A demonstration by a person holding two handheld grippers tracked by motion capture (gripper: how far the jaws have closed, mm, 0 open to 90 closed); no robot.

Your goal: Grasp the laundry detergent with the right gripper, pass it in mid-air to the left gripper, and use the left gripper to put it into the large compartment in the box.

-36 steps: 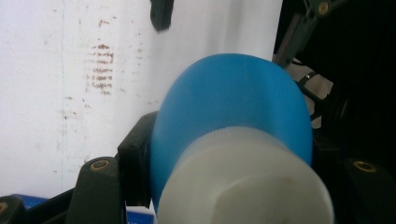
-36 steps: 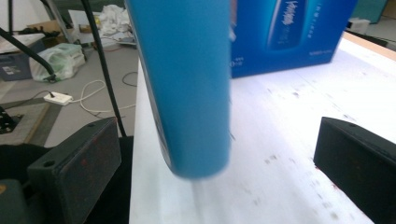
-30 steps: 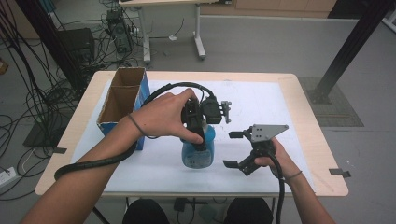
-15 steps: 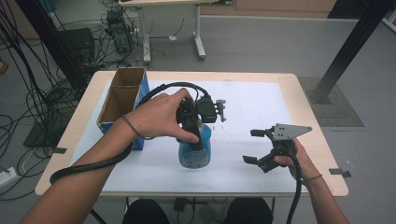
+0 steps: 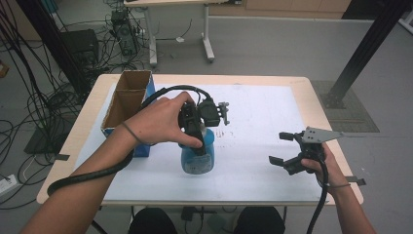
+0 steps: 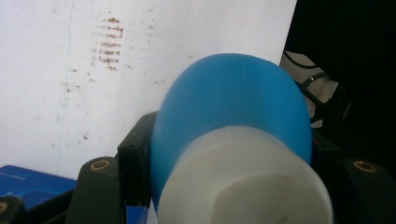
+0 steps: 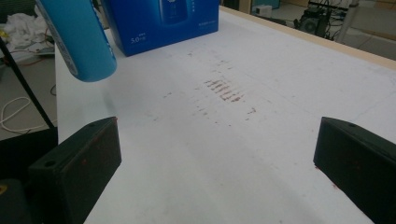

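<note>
A blue bottle [image 5: 197, 157] with a white cap hangs tilted just above the white sheet, in front of the table's middle. My left gripper [image 5: 198, 132] is shut on its neck; in the left gripper view the bottle [image 6: 233, 102] bulges between the two black jaws, cap toward the camera. My right gripper [image 5: 280, 148] stands open near the table's front right, jaws pointing left toward the bottle, nothing between them. In the right gripper view the bottle [image 7: 77, 37] hangs at the upper left, far beyond the open jaws.
An open blue box [image 5: 127, 105] with a cardboard inside stands at the left of the table, also seen as the blue box [image 7: 163, 23] behind the bottle. Brown smudges [image 5: 225, 134] mark the white sheet [image 5: 263, 112]. Cables and a second table lie beyond.
My right gripper has drawn away to the right from the bottle, still open. The left gripper has kept its hold and barely moved.
</note>
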